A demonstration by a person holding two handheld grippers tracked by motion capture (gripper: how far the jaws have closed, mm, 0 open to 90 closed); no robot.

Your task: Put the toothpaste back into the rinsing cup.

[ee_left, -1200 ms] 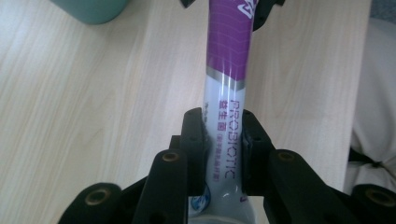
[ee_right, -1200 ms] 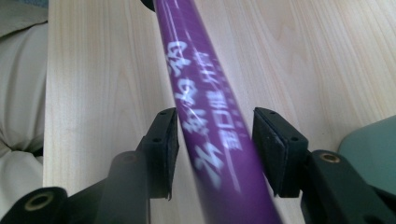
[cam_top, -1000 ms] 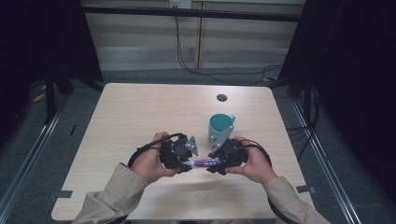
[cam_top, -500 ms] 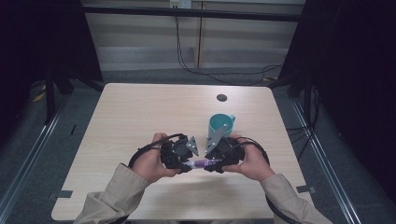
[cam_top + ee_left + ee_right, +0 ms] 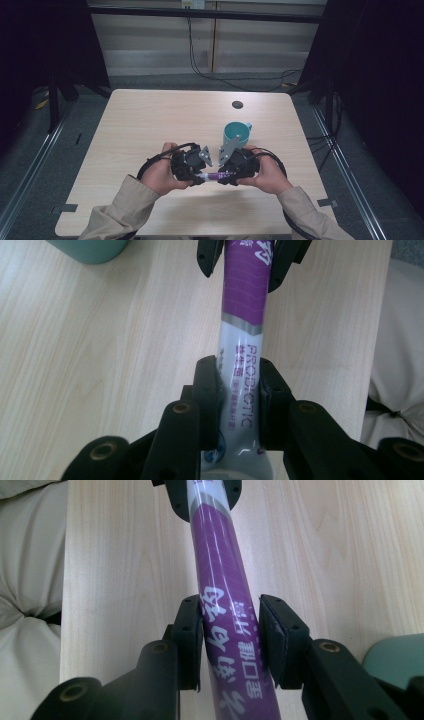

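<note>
A slim probiotic stick sachet (image 5: 212,176), purple at one end and white at the other, hangs level just above the table between my two grippers. My left gripper (image 5: 197,177) is shut on the white printed end (image 5: 240,365). My right gripper (image 5: 226,176) is shut on the purple end (image 5: 225,615). In the left gripper view the right gripper's jaws clamp the purple part at the top; the right gripper view shows the left one's jaws at the top likewise. A hand holds each gripper near the table's front middle.
A teal cup (image 5: 237,132) stands upright just behind the right gripper, also seen as the teal cup (image 5: 87,250) and the cup's edge (image 5: 395,655). A small dark round hole (image 5: 237,104) sits farther back. Beige sleeves (image 5: 125,205) rest at the front edge.
</note>
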